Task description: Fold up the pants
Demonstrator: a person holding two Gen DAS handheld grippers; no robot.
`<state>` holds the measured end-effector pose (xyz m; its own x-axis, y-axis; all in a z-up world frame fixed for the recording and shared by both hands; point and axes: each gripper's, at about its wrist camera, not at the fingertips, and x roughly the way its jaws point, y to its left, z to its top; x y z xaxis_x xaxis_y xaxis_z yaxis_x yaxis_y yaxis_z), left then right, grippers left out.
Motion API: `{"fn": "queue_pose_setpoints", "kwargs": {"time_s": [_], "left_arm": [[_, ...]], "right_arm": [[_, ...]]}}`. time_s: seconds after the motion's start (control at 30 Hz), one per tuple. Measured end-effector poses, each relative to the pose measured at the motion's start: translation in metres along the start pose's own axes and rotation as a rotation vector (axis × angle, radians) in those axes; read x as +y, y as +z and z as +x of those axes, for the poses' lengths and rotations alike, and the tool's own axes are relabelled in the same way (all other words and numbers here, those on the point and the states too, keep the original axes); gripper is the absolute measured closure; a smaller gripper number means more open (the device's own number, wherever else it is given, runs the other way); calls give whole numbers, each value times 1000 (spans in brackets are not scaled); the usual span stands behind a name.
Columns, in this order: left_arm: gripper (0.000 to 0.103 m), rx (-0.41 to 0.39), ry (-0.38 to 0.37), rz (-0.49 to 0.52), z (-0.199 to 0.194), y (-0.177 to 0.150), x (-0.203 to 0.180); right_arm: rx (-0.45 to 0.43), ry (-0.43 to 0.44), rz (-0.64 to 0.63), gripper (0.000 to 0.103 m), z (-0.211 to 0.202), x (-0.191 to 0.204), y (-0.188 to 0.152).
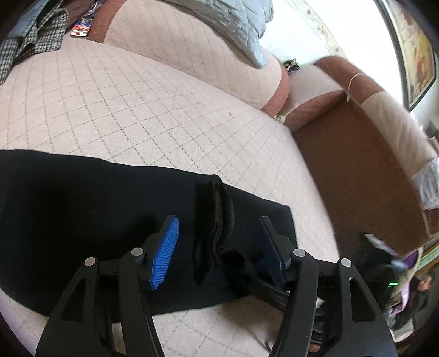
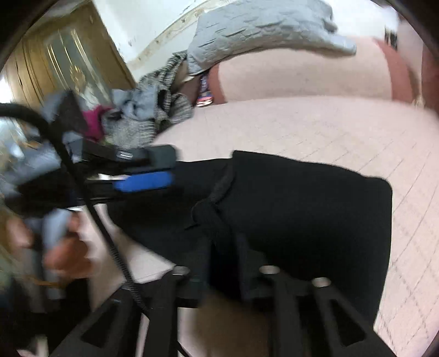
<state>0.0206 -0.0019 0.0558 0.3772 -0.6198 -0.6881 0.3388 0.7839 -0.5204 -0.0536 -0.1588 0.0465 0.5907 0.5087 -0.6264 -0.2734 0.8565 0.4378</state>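
Note:
Black pants (image 1: 82,208) lie flat across a quilted beige sofa seat (image 1: 131,109). My left gripper (image 1: 219,247) is open just above them; a raised fold of the black cloth (image 1: 214,225) stands between its blue pads (image 1: 164,252), touching neither. In the right wrist view the pants (image 2: 315,214) are folded over, and a ridge of cloth runs down into my right gripper (image 2: 227,274), whose fingers are shut on it. The left gripper's blue pad (image 2: 145,181) shows at the left over the pants, with the hand holding it.
A grey quilted cushion (image 1: 236,22) lies on the sofa back. A pile of checked and grey clothes (image 2: 153,115) sits at the seat's far end. The brown sofa arm (image 1: 356,153) bounds the seat. A wooden door (image 2: 63,57) stands behind.

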Motion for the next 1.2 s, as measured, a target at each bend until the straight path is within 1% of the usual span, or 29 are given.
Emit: {"fn": "queue_pose_setpoints", "kwargs": {"time_s": [0.03,0.07,0.1,0.17,0.2,0.23,0.27,0.3,0.33,0.37,0.4,0.5,0.53,0.57,0.63,0.67,0.73,0.8,0.87,0.9,1.0,1.03,1.1,1.17,1.2], "left_arm": [[44,10,17,13,5,1,-4],[44,22,34,30,11,0,-9],[44,37,60,54,19,-2,-15],[44,57,117,92,34,-5,-24],[44,66,157,114,43,-7,-30],[44,75,191,132,51,-10,-34],[44,81,215,143,57,-12,-37],[50,77,241,151,61,-15,-39],[61,61,265,169,61,-19,-43],[82,66,257,179,60,-21,-46],[89,70,245,178,57,-21,-47],[90,46,234,161,37,-24,-41],[90,46,234,149,34,-25,-37],[90,51,237,142,34,-26,-34],[90,63,258,122,43,-30,-28],[89,63,255,99,46,-30,-27],[89,50,231,64,44,-30,-21],[81,51,229,58,43,-28,-19],[76,42,243,57,35,-27,-16],[72,32,254,61,30,-27,-14],[66,-4,296,66,15,-29,-12],[66,-10,309,67,12,-30,-11],[66,-31,360,77,3,-33,-11],[66,-63,418,102,-8,-37,-12],[66,-77,428,105,-14,-39,-12]], "right_arm": [[-13,4,8,58,-12,-3,0],[-35,-8,5,57,-22,-5,-1],[-71,-41,-7,57,-36,-10,-2],[-125,-136,4,55,-58,-27,-3],[-138,-187,44,55,-65,-44,-2],[-136,-212,88,55,-67,-56,-1],[-132,-219,115,55,-67,-63,1],[-132,-222,138,55,-66,-69,3],[-138,-235,142,55,-65,-71,4],[-141,-254,134,55,-65,-69,5],[-142,-261,127,55,-62,-65,9],[-171,-227,73,56,-61,-45,16],[-165,-221,51,56,-57,-39,17],[-153,-222,39,56,-53,-37,17],[-90,-229,39,55,-32,-37,18],[-74,-232,47,55,-28,-40,15],[-40,-266,61,55,-11,-44,13],[-43,-285,39,55,-12,-41,13],[-23,-305,31,55,-17,-35,16],[-26,-302,38,55,-24,-35,16],[-56,-282,64,55,-40,-31,15],[-61,-276,76,55,-45,-28,14],[-69,-258,85,55,-48,-22,10],[-68,-218,80,55,-43,-11,6],[-48,-186,71,54,-34,-5,3]]}}
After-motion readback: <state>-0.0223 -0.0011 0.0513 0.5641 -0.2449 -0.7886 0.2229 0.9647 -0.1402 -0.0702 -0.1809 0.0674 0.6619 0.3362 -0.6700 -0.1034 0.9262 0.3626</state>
